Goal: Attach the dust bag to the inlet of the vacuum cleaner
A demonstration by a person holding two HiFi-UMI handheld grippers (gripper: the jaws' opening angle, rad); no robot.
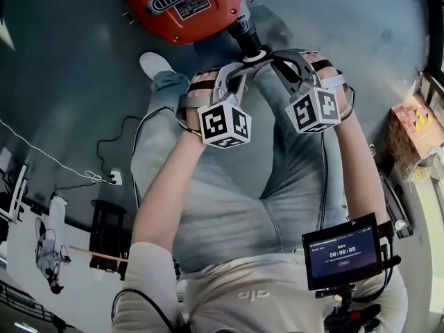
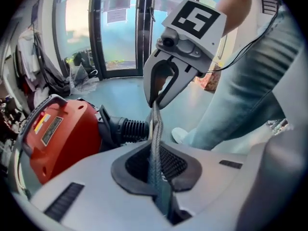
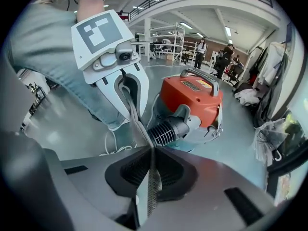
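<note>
The red vacuum cleaner lies on the floor, its black ribbed inlet pointing toward me. A grey woven edge of the dust bag is stretched taut between both grippers, just above the inlet. My left gripper is shut on one end of the fabric. My right gripper is shut on the other end. In the left gripper view the fabric runs from my own jaws up to the right gripper. The right gripper view shows the inlet close beyond the fabric. The rest of the bag is hidden.
My legs and a white shoe stand right behind the vacuum. A white cable and power strip lie on the floor at left, near a black stool. A cardboard box sits at right. A timer screen hangs at my waist.
</note>
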